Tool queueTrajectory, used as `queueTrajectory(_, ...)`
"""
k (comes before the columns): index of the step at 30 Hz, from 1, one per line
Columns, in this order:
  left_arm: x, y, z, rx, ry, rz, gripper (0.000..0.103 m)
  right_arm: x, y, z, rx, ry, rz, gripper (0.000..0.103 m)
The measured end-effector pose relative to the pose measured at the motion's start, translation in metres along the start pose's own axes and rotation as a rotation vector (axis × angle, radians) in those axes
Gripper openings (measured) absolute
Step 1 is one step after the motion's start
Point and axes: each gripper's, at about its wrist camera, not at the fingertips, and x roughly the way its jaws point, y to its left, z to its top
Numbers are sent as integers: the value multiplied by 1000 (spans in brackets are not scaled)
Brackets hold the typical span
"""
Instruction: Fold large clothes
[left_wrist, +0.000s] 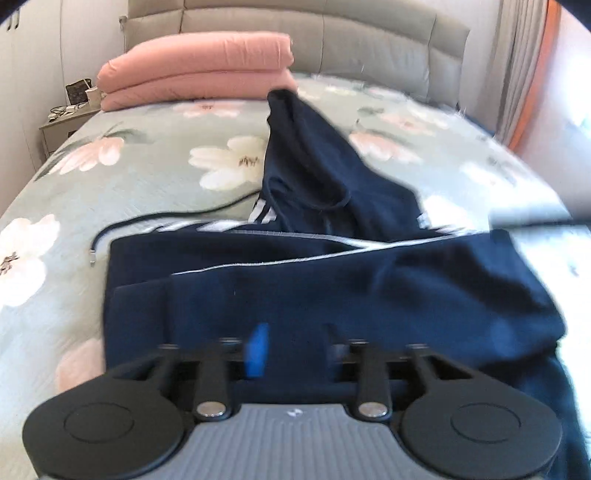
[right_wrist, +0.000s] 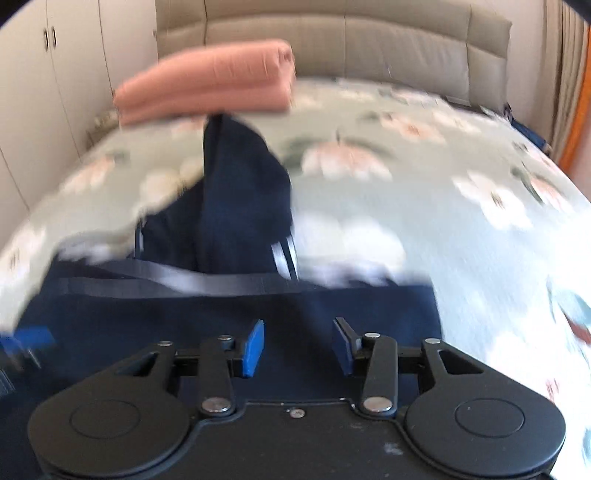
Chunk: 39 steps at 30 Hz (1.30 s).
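A navy hooded sweatshirt (left_wrist: 332, 288) with white stripes lies on the flowered bed cover (left_wrist: 147, 173), its body folded across in front of me and its hood (left_wrist: 295, 147) stretching toward the headboard. Its drawstring (left_wrist: 147, 221) trails off to the left. My left gripper (left_wrist: 295, 350) hovers over the near edge of the sweatshirt, open, with only cloth seen below the gap. In the right wrist view the same sweatshirt (right_wrist: 221, 306) lies under my right gripper (right_wrist: 299, 347), which is open with nothing between its blue pads (right_wrist: 253, 347). The view is blurred.
A folded pink quilt (left_wrist: 199, 70) sits at the head of the bed against the grey padded headboard (left_wrist: 369, 33). A nightstand (left_wrist: 62, 122) with small items stands at the left, wardrobe doors (right_wrist: 55, 74) beyond it, and curtains (left_wrist: 524, 55) hang at the right.
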Motion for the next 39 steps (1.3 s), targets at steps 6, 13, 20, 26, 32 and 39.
queueTrajectory(6,29,-12,-24,85,-17,-5,65,80,21,86,31,-179,42,73)
queueTrajectory(13,35,0,-29,94,-49,-77,78,196,66,174,-32,-217,58,75)
queueTrajectory(20,30,4,-31,125,-46,-120,80,273,86,188,-38,-89,52,64)
queueTrajectory(26,1,14,-19,56,-20,-68,60,248,78,178,-31,-149,-21,10)
queueTrajectory(32,-62,43,-10,-51,-110,5,60,125,58,164,10,-331,69,9)
queueTrajectory(39,-116,42,-16,-101,-136,42,60,-54,42,111,-18,-498,178,9)
